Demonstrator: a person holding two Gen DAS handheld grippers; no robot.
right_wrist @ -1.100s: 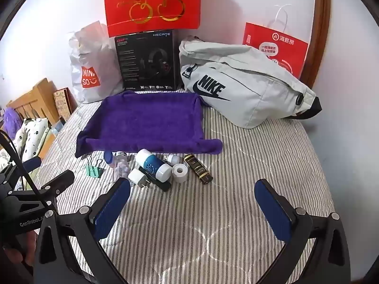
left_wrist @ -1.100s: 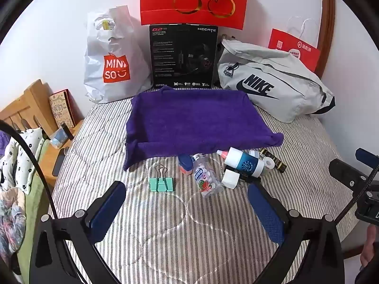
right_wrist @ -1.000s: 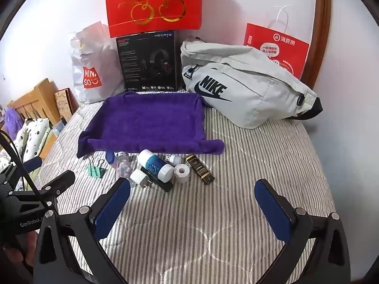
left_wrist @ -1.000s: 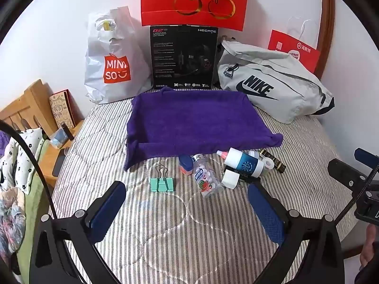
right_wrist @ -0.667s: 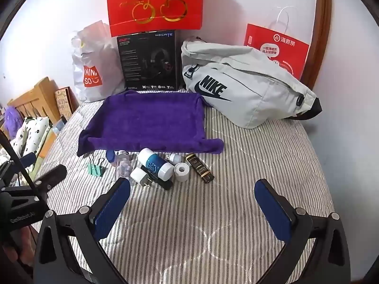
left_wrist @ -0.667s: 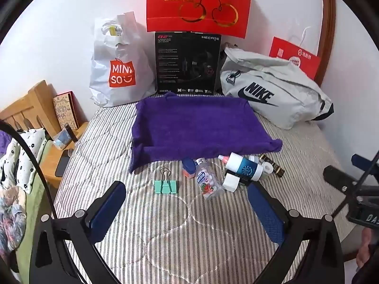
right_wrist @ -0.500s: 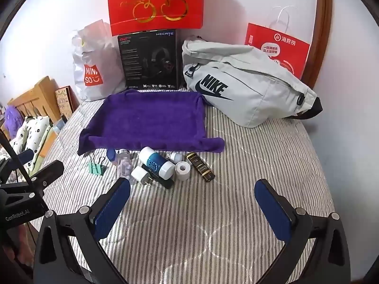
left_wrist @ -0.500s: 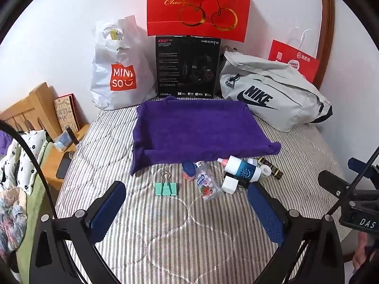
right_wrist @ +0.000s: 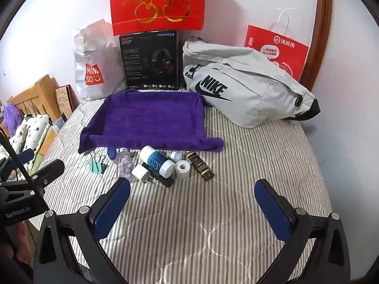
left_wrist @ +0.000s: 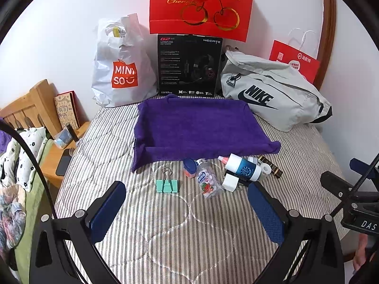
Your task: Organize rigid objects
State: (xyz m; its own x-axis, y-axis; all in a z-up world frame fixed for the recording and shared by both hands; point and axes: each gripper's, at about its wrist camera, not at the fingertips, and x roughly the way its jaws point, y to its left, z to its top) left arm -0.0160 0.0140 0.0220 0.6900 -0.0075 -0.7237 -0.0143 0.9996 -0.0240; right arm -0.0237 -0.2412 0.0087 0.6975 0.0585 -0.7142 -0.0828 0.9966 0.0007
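Hovering wide-jawed over striped bedding (left_wrist: 165, 236): left gripper (left_wrist: 187, 209), right gripper (right_wrist: 193, 204) | nothing is gripped | green binder clip (left_wrist: 166, 184), candy bottle (left_wrist: 208, 182), white-blue bottle (right_wrist: 157, 161) are clustered just near of purple towel (left_wrist: 199, 127)

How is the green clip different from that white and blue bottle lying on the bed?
The green binder clip is flat and lies alone; the white and blue bottle is round, bigger, on its side in a cluster, resting across a dark flat item. Both sit on the striped bedcover before the purple towel, untouched.
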